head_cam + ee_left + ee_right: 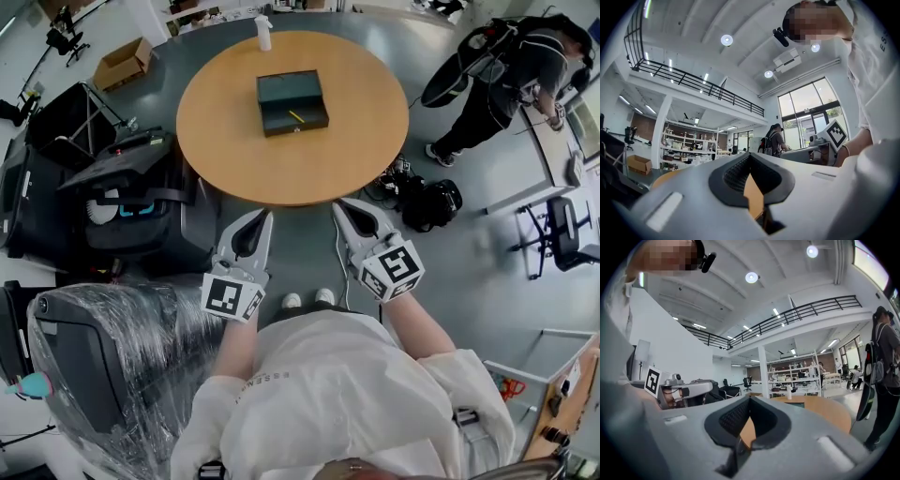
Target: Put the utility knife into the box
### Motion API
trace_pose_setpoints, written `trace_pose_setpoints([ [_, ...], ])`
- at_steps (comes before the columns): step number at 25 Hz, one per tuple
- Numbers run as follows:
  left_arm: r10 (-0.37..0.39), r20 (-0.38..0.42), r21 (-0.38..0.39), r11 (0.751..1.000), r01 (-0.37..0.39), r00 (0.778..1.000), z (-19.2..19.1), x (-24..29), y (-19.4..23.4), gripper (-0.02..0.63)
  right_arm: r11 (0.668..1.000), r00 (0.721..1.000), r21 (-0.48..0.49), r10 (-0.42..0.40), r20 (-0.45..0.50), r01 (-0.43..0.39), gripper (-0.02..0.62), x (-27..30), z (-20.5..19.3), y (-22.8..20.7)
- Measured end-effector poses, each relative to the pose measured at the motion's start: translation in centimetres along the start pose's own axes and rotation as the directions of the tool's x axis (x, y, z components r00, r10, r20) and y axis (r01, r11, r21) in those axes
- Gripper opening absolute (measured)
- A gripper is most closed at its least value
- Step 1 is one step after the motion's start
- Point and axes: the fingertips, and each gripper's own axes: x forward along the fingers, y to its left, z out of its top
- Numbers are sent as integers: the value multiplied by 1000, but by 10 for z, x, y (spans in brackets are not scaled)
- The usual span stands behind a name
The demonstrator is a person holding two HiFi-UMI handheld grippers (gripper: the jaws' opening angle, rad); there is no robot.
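Observation:
On the round wooden table (234,141) stands a dark open box (292,101). A thin yellow utility knife (296,116) lies inside it near the front wall. Both grippers hang in front of my body, short of the table's near edge and well away from the box. The left gripper (265,215) has its jaws together with nothing between them. The right gripper (339,204) is likewise shut and empty. In the right gripper view the table (820,409) and the box (796,404) show beyond the shut jaws (749,399). The left gripper view shows the shut jaws (750,157) aimed upward.
A white bottle (263,33) stands at the table's far edge. A person (506,70) stands at the right, beyond a black bag (431,202) on the floor. Black equipment (141,197) and a plastic-wrapped machine (103,366) crowd the left. An office chair (562,230) stands far right.

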Motion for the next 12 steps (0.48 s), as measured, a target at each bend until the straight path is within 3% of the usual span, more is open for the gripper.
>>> trace_pose_setpoints([
  [7,9,-13,23,1000,-9,1000,-3,1,0,17,1000,1000,-28,-3,4,4,-9,-2,4,4],
  [12,1,-11,31,1000,-1,1000,-3,2,-4,17,999,1000,44,-19,17,19,-9,-4,6,-3],
])
